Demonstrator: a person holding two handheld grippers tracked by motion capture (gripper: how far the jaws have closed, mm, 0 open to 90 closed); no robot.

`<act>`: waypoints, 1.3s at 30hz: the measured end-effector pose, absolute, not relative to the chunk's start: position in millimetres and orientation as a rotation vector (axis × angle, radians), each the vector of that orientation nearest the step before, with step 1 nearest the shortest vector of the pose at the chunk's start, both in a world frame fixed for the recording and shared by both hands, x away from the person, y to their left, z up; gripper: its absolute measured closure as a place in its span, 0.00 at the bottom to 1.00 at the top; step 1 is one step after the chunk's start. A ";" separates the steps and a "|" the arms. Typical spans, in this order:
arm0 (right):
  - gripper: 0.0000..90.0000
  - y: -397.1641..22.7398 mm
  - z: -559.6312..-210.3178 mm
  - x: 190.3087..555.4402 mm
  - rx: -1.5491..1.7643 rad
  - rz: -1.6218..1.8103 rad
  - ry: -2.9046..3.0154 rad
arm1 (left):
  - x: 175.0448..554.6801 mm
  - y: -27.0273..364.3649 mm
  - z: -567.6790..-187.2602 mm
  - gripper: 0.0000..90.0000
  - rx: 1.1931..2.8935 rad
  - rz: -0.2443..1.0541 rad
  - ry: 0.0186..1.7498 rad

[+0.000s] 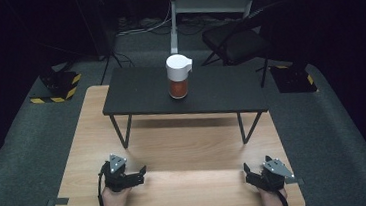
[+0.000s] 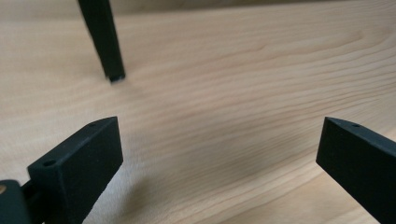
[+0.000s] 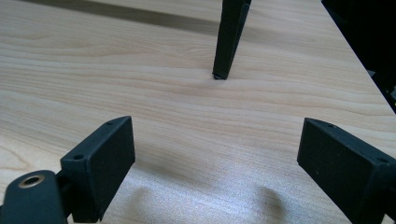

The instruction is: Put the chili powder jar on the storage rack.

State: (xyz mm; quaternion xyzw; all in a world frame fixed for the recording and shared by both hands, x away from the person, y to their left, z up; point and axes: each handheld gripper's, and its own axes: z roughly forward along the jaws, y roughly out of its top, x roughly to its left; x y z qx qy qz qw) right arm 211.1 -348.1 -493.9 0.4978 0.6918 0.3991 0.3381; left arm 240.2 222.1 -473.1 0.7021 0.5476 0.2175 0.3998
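Jar (image 1: 179,77), white-lidded, centred on black riser shelf (image 1: 135,94). Left gripper (image 1: 138,173), right gripper (image 1: 249,173) near wooden table (image 1: 175,149) front edge, jaws wide, empty; apparently staged.

Light wood-grain table (image 1: 179,193) under both grippers; black jaws on left gripper (image 1: 136,176) and right gripper (image 1: 250,175), grey plates on top; ahead of them black shelf (image 1: 135,94), white-capped orange jar (image 1: 178,76); yellow-black hazard stripes (image 1: 65,95) beyond left gripper

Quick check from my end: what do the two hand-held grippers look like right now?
Both are matte black. The left hand-held gripper and right hand-held gripper each carry a grey three-cornered plate on top, flat rectangular jaws with small holes, and a black cable. The forearms show no sleeves.
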 end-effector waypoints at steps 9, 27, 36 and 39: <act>0.12 -345.9 -494.2 210.8 1.300 1.030 1.792 | 233.0 217.3 -475.8 0.01 1.737 0.580 1.416; 0.12 -345.3 -493.7 212.0 1.290 1.021 1.808 | 235.9 214.2 -473.8 0.01 1.753 0.571 1.439; 0.12 -344.0 -494.0 211.9 1.288 1.014 1.807 | 237.1 212.6 -473.2 0.01 1.762 0.570 1.444; 0.12 -343.8 -493.9 212.2 1.287 1.012 1.809 | 236.4 213.1 -473.6 0.01 1.756 0.572 1.445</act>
